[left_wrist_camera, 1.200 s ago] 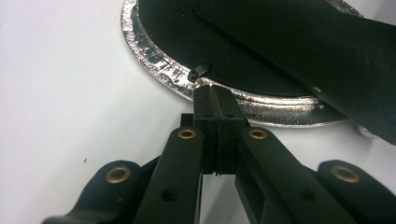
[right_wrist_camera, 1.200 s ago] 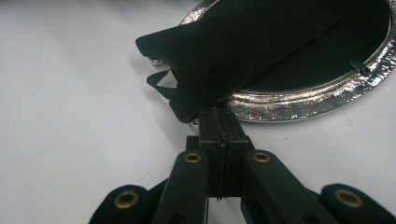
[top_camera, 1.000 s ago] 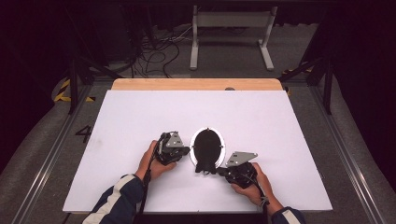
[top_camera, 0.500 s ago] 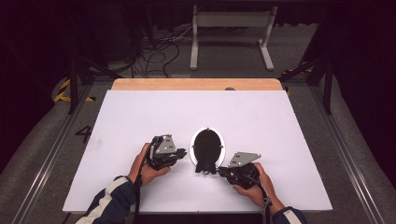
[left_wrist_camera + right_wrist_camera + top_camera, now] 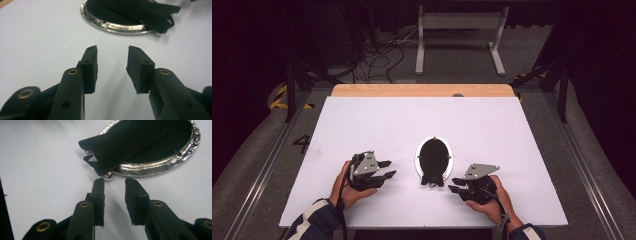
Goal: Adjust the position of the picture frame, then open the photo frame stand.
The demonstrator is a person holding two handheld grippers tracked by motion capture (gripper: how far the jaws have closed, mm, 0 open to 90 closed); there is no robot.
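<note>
An oval silver-rimmed frame (image 5: 433,159) lies face down on the white tabletop (image 5: 512,130), its black prop leg folded over the back. My left gripper (image 5: 387,169) sits a hand's width left of it, open, its jaws having just been opening with nothing between them. In the left gripper view the left gripper (image 5: 112,53) points at the frame's rim (image 5: 117,26), well short of it. My right gripper (image 5: 454,185) rests near the frame's lower right end. The right gripper (image 5: 114,182) is open, its jaws just opened, with the frame's small silver ball foot (image 5: 108,176) at its left fingertip; nothing is gripped.
A wooden strip (image 5: 422,90) runs along the table's far edge. Beyond it on the floor are a metal stand (image 5: 459,30) and loose cables (image 5: 382,55). Metal rails flank the table on both sides.
My left gripper has drawn away to the left from the frame's edge and its jaws have parted. The right gripper has stayed in place and its jaws have parted too.
</note>
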